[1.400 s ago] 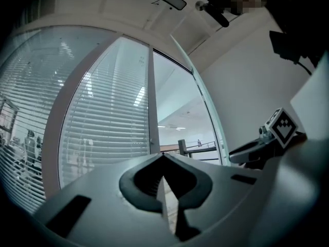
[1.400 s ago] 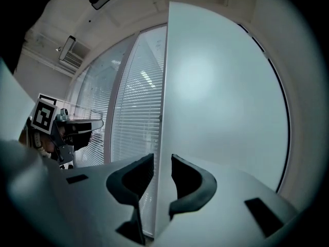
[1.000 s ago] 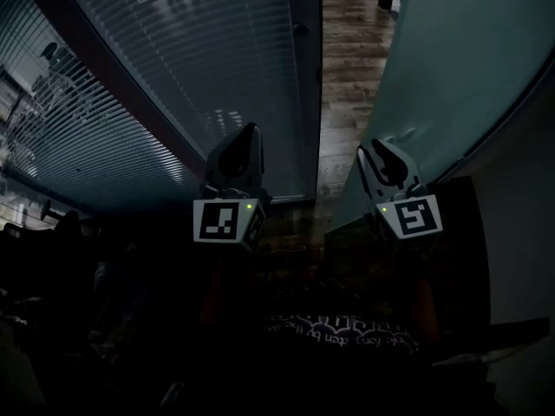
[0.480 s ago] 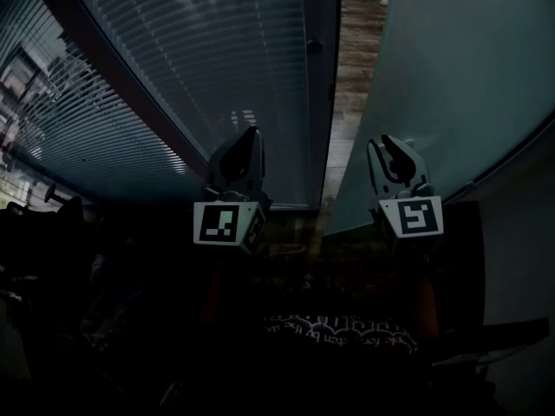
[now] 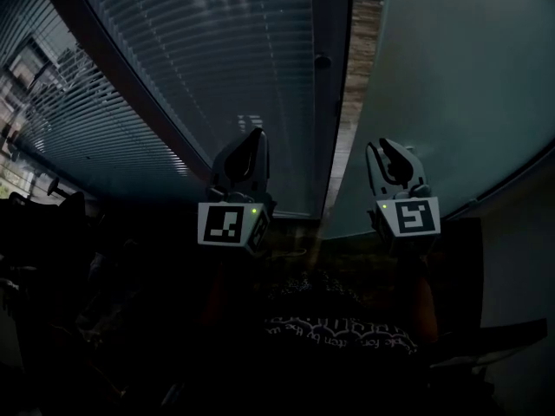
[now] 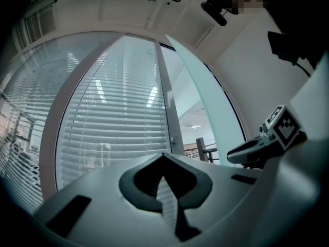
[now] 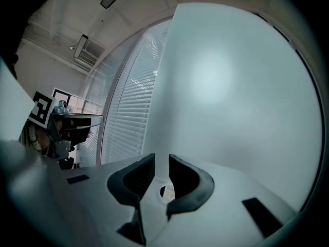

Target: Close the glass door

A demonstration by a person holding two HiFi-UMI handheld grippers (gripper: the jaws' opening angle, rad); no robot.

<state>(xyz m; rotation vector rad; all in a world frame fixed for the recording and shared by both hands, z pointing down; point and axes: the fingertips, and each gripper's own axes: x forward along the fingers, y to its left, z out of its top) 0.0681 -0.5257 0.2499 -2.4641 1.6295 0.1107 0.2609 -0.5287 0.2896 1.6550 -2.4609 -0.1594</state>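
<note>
Presently the frosted pale-green glass door [image 5: 451, 76] is standing at the right of the head view, not quite closed. Its left edge is leaving a narrow gap beside the dark metal frame post [image 5: 331, 102], and a strip of brown wooden floor [image 5: 360, 24] is showing through that gap. A small round dark knob [image 5: 323, 61] is sitting on the post, near the gap.

The right hand-held gripper [image 5: 388, 148] is pointing at the door's lower part, with its tips lying over the frosted pane in the head view. Whether they are touching the glass cannot be told. In the right gripper view the door [image 7: 231, 86] is filling most of the picture ahead of this hand-held gripper [image 7: 161, 161]. Its jaws are standing slightly apart with a slim gap, and nothing is sitting between them.

The left hand-held gripper [image 5: 251, 137] is hovering to the left of the post, in front of the clear glass panel backed by horizontal slatted blinds [image 5: 191, 68]. In the left gripper view its jaws [image 6: 163, 156] are pressing together at the tips and gripping nothing. The blinds [image 6: 113, 117] are rising ahead of them, and the door [image 6: 205, 102] is leaning in at the right.

Each hand-held gripper is carrying its black-and-white marker cube, the left one [image 5: 227, 226] and the right one [image 5: 414, 217] both facing the head camera. Below them, the person's dark garment with pale print [image 5: 338, 328] is showing dimly.
</note>
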